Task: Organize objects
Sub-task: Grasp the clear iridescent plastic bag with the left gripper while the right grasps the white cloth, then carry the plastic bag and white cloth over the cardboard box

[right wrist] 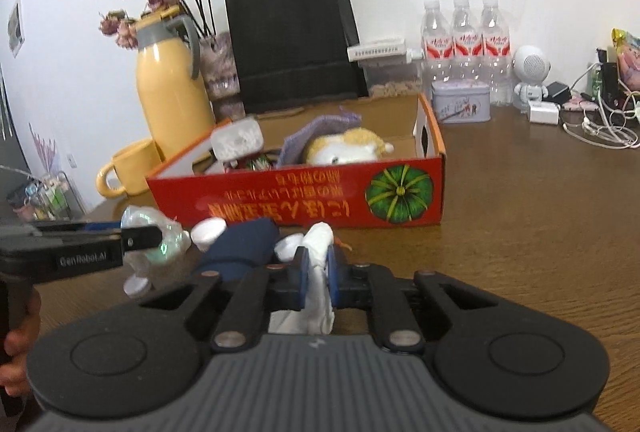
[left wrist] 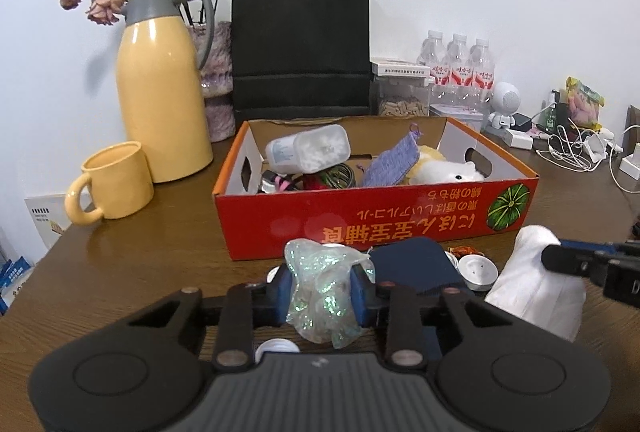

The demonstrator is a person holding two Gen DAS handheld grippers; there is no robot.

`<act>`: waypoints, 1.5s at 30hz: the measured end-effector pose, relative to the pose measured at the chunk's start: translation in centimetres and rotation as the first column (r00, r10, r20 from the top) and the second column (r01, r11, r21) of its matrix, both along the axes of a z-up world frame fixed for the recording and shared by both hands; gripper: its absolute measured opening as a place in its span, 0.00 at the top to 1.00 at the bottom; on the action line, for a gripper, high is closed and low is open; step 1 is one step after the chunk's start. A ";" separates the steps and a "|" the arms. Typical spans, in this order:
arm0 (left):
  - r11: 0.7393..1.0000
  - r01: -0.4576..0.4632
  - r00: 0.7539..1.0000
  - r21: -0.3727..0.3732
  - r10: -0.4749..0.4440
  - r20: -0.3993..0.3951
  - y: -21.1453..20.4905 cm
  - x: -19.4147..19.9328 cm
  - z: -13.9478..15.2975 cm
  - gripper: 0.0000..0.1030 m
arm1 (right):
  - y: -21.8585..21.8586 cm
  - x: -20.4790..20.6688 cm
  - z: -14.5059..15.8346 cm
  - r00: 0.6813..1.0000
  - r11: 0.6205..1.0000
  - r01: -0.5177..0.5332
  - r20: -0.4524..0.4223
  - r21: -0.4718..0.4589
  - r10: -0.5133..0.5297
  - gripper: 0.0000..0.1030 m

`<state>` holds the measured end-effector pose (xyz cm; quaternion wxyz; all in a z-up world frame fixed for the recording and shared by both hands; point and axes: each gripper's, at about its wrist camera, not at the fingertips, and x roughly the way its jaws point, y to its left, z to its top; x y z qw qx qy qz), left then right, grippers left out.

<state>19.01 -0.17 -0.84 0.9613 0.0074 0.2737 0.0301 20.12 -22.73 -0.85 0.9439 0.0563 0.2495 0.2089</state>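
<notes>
While grippers clamp items, red box (left wrist: 360,220) holding plush toy (left wrist: 444,170), purple cloth (left wrist: 390,164)

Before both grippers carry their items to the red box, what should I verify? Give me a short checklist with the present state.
1. Left gripper shut on the iridescent bag: ok.
2. Right gripper shut on the white cloth: ok.
3. Red box open on top: ok.
4. Free room in the box beside the plush toy: cannot tell.
5. Cloth hanging clear of the white caps: cannot tell.
6. Grippers apart from each other: ok.
</notes>
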 end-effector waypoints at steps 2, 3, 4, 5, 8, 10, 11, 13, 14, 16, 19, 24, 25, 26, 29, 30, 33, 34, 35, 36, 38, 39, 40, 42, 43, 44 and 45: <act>1.000 0.001 1.000 0.003 -0.001 0.007 0.1 -0.3 0.3 0.73 | 0.0 -0.2 0.5 1.000 1.000 0.003 0.015 0.004 -0.003 0.91; 1.000 0.001 1.000 0.004 -0.001 0.012 0.1 -0.5 0.5 0.73 | 0.0 -0.3 0.8 1.000 1.000 0.004 0.022 0.006 -0.004 0.91; 1.000 0.000 1.000 0.005 0.000 0.016 0.2 -0.7 0.7 0.73 | -0.1 -0.4 1.0 1.000 1.000 0.005 0.029 0.009 -0.005 0.91; 1.000 0.000 1.000 0.006 0.000 0.019 0.2 -0.8 0.8 0.73 | -0.1 -0.6 1.3 0.999 1.000 0.005 0.036 0.010 -0.006 0.91; 1.000 -0.002 1.000 0.007 0.002 0.030 0.2 -1.2 1.3 0.73 | -0.2 -0.9 2.0 0.999 1.000 0.006 0.052 0.016 -0.006 0.91; 1.000 0.001 0.999 0.008 -0.001 0.038 0.1 -1.5 1.6 0.73 | -0.3 -1.1 2.4 0.998 1.000 0.005 0.061 0.022 -0.006 0.91; 1.000 0.002 0.999 0.009 -0.003 0.044 0.1 -1.6 1.8 0.73 | -0.3 -1.2 2.6 0.998 1.000 0.004 0.066 0.024 -0.005 0.91; 1.000 0.007 0.998 0.013 -0.008 0.055 -0.1 -1.9 2.3 0.73 | -0.3 -1.4 3.1 0.997 1.000 0.002 0.078 0.026 -0.004 0.91; 1.000 0.010 0.998 0.015 -0.011 0.061 -0.2 -2.0 2.5 0.73 | -0.3 -1.4 3.3 0.997 1.000 0.001 0.082 0.028 -0.003 0.91; 1.000 0.016 0.997 0.016 -0.017 0.071 -0.4 -2.1 2.9 0.73 | -0.2 -1.5 3.7 0.996 1.000 -0.001 0.092 0.031 -0.002 0.91; 0.999 0.024 0.996 0.023 -0.026 0.085 -0.7 -2.1 3.5 0.73 | -0.1 -1.5 4.2 0.995 0.999 -0.003 0.102 0.040 -0.002 0.91; 0.999 0.033 0.994 0.025 -0.036 0.107 -1.1 -1.7 4.3 0.73 | 0.0 -1.0 4.9 0.993 0.998 0.003 0.118 0.062 -0.010 0.91; 0.999 0.034 0.993 0.024 -0.037 0.111 -1.2 -1.6 4.5 0.73 | 0.0 -0.8 5.1 0.992 0.998 0.003 0.122 0.067 -0.011 0.91; 0.999 0.035 0.992 0.023 -0.038 0.116 -1.3 -1.4 4.7 0.73 | 0.0 -0.7 5.3 0.992 0.997 0.004 0.126 0.072 -0.013 0.91; 0.999 0.043 0.990 0.023 -0.046 0.135 -1.6 -0.7 5.4 0.73 | 0.1 0.1 5.9 0.990 0.996 0.007 0.138 0.085 -0.019 0.91; 0.999 0.046 0.989 0.022 -0.048 0.142 -1.7 -0.5 5.6 0.73 | 0.2 0.4 6.1 0.990 0.996 0.007 0.142 0.091 -0.020 0.91; 0.999 0.050 0.986 0.017 -0.052 0.156 -2.0 0.5 6.1 0.73 | 0.3 1.4 6.6 0.988 0.994 0.009 0.153 0.111 -0.026 0.91; 0.999 0.052 0.986 0.015 -0.053 0.159 -2.1 0.8 6.2 0.73 | 0.3 1.7 6.8 0.987 0.993 0.011 0.157 0.117 -0.029 0.91; 0.999 0.053 0.985 0.012 -0.054 0.163 -2.2 1.2 6.4 0.73 | 0.4 2.1 7.0 0.986 0.992 0.012 0.161 0.122 -0.032 0.91; 0.998 0.054 0.984 0.011 -0.055 0.166 -2.3 1.6 6.5 0.73 | 0.5 2.5 7.1 0.986 0.992 0.012 0.165 0.126 -0.033 0.91; 0.998 0.057 0.983 0.009 -0.058 0.172 -2.5 2.3 6.6 0.73 | 0.6 3.3 7.3 0.985 0.991 0.011 0.170 0.135 -0.034 0.91; 0.998 0.058 0.983 0.008 -0.059 0.174 -2.6 2.8 6.6 0.73 | 0.8 3.7 7.3 0.984 0.990 0.012 0.172 0.138 -0.036 0.91; 0.998 0.058 0.983 0.006 -0.059 0.174 -2.6 3.2 6.6 0.73 | 0.8 4.2 7.3 0.984 0.990 0.013 0.173 0.141 -0.037 0.91; 0.998 0.058 0.983 0.001 -0.057 0.177 -2.8 4.3 6.5 0.73 | 0.9 5.1 7.2 0.984 0.989 0.016 0.173 0.149 -0.042 0.91; 0.998 0.056 0.982 -0.002 -0.055 0.178 -2.9 4.7 6.5 0.73 | 0.9 5.7 7.1 0.984 0.988 0.018 0.172 0.154 -0.045 0.91; 0.998 0.055 0.982 -0.007 -0.053 0.180 -2.9 5.3 6.5 0.73 | 0.8 6.2 7.0 0.984 0.987 0.021 0.170 0.159 -0.048 0.91; 0.998 0.054 0.982 -0.010 -0.051 0.181 -3.0 5.9 6.5 0.73 | 0.8 6.8 6.9 0.984 0.986 0.023 0.168 0.164 -0.051 0.91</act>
